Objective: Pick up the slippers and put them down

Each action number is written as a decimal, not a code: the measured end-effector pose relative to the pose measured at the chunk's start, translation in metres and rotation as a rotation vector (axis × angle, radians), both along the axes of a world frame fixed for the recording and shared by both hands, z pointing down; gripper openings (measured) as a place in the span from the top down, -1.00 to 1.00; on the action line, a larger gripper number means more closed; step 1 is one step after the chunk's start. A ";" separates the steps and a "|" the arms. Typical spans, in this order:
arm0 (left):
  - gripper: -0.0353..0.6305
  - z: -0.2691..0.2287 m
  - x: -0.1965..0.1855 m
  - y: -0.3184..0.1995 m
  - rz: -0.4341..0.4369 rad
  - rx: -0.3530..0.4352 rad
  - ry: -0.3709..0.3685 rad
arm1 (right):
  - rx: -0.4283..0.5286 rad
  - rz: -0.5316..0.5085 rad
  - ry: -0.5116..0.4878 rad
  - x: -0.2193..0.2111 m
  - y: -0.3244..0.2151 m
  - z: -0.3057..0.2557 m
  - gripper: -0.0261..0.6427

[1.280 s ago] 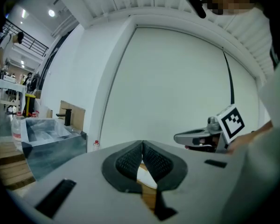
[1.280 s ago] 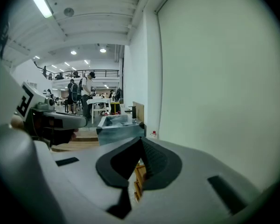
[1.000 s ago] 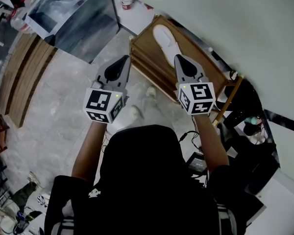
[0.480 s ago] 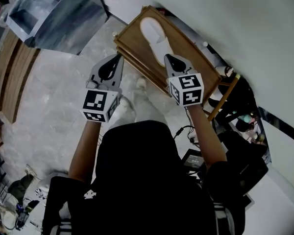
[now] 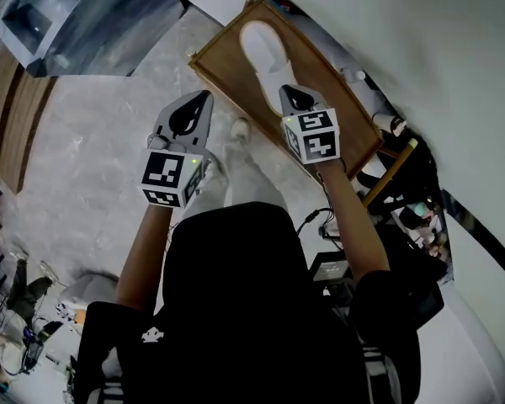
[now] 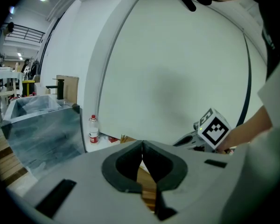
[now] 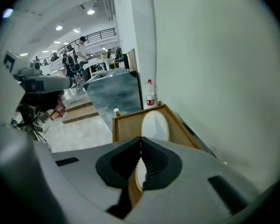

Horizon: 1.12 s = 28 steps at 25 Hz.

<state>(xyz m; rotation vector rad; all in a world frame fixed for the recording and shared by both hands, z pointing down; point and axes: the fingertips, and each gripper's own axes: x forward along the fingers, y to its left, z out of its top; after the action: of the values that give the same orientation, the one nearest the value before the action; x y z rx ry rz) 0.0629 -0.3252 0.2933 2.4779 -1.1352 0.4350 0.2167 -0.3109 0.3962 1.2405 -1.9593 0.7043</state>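
One white slipper (image 5: 265, 50) lies flat on top of a low wooden rack (image 5: 223, 45) against the white wall. The right gripper view also shows the slipper (image 7: 155, 124), lengthways on the rack (image 7: 126, 127). My right gripper (image 5: 296, 99) is shut and empty; it hangs over the rack's near part, just short of the slipper's heel. My left gripper (image 5: 195, 108) is shut too, with nothing in it. It hovers over the floor to the left of the rack's near corner. In the left gripper view the jaw tips (image 6: 142, 143) meet, with rack wood behind them.
A grey glass-sided tank (image 5: 93, 11) stands on the floor at the upper left, with wooden planks (image 5: 13, 116) beside it. A red-labelled bottle (image 7: 150, 93) stands by the wall past the rack. My shoes (image 5: 240, 129) are near the rack's front edge. Cables and bags (image 5: 404, 192) crowd the right.
Both grippers have sunk and moved towards the rack. The right one now points more steeply down, just short of the slipper's heel. Both have stayed shut.
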 end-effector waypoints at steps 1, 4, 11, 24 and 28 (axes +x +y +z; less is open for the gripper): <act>0.88 0.005 0.000 -0.001 0.000 -0.021 -0.007 | -0.008 -0.007 0.002 0.000 -0.005 0.005 0.92; 0.88 0.019 0.001 -0.004 -0.012 -0.081 -0.025 | -0.046 -0.024 0.012 0.004 -0.016 0.022 0.82; 0.88 0.036 -0.006 -0.020 -0.060 -0.095 -0.037 | -0.110 -0.048 0.029 0.008 -0.043 0.057 0.67; 0.88 0.059 -0.013 -0.034 -0.096 -0.133 -0.054 | -0.182 -0.114 0.078 -0.001 -0.072 0.109 0.54; 0.88 0.061 -0.015 -0.038 -0.102 -0.134 -0.060 | -0.192 -0.122 0.086 -0.004 -0.074 0.118 0.54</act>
<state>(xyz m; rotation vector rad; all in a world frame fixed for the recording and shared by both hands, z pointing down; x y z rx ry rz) 0.0481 -0.3635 0.3546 2.2951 -1.2088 0.5398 0.2122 -0.3852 0.5137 1.0109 -1.8331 0.7452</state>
